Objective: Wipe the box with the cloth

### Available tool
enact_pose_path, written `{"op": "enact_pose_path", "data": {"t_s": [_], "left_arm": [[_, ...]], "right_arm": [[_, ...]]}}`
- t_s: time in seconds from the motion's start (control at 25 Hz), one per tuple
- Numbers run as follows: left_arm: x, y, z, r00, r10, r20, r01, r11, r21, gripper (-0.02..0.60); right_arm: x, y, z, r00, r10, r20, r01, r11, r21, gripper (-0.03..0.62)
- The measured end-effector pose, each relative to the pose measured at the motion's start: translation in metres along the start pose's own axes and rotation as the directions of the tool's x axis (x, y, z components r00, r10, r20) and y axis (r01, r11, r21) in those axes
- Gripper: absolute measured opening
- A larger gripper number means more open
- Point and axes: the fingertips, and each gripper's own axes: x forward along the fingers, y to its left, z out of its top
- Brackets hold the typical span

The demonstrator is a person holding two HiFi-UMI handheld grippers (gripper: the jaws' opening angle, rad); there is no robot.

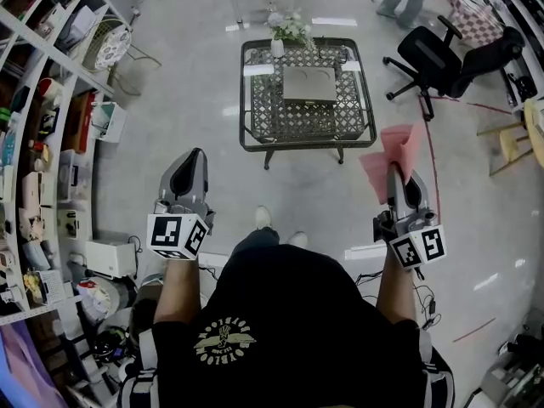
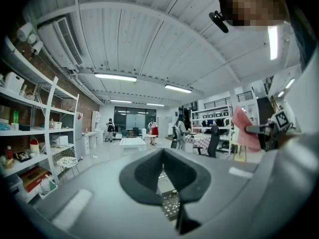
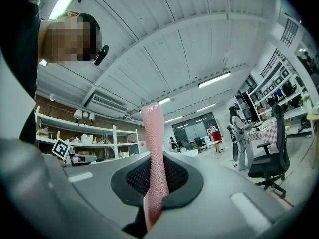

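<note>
A flat grey box point(image 1: 308, 83) lies on a low dark lattice-top table point(image 1: 255, 119), out on the floor ahead of me and well away from both grippers. My right gripper point(image 1: 398, 175) is held up in the air at the right, shut on a pink cloth point(image 1: 393, 150). In the right gripper view the cloth point(image 3: 153, 148) stands up as a narrow strip from between the jaws of the right gripper point(image 3: 152, 185). My left gripper point(image 1: 192, 161) is raised at the left, shut and empty point(image 2: 163, 167). The cloth point(image 2: 244, 129) also shows at the right of the left gripper view.
A small vase of flowers point(image 1: 286, 31) stands at the table's far edge. Shelving full of items point(image 1: 42, 143) runs along the left. A black office chair point(image 1: 438, 58) and a wooden stool point(image 1: 510, 143) stand at the right. My shoes point(image 1: 263, 218) are on pale floor.
</note>
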Motion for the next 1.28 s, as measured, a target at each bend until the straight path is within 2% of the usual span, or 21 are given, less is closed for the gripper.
{"op": "enact_pose_path", "data": {"t_s": [0.32,0.76,1.28], "left_arm": [[0.011,0.04,-0.013,1.0,-0.003,-0.027,0.002,1.0,-0.017,0.0],[0.042,0.095,-0.007,1.0,-0.028,0.014,0.028,0.999,-0.036,0.0],[0.1,0.115,0.0,0.985,-0.166,0.052,0.168,0.985,-0.038,0.0]], "right_arm": [[0.038,0.018,-0.016,0.999,-0.004,-0.036,0.004,1.0,0.003,0.017],[0.092,0.047,-0.014,0.999,-0.018,-0.043,0.016,0.999,-0.038,0.017],[0.12,0.065,-0.005,0.994,-0.107,-0.036,0.104,0.99,-0.094,0.018]]}}
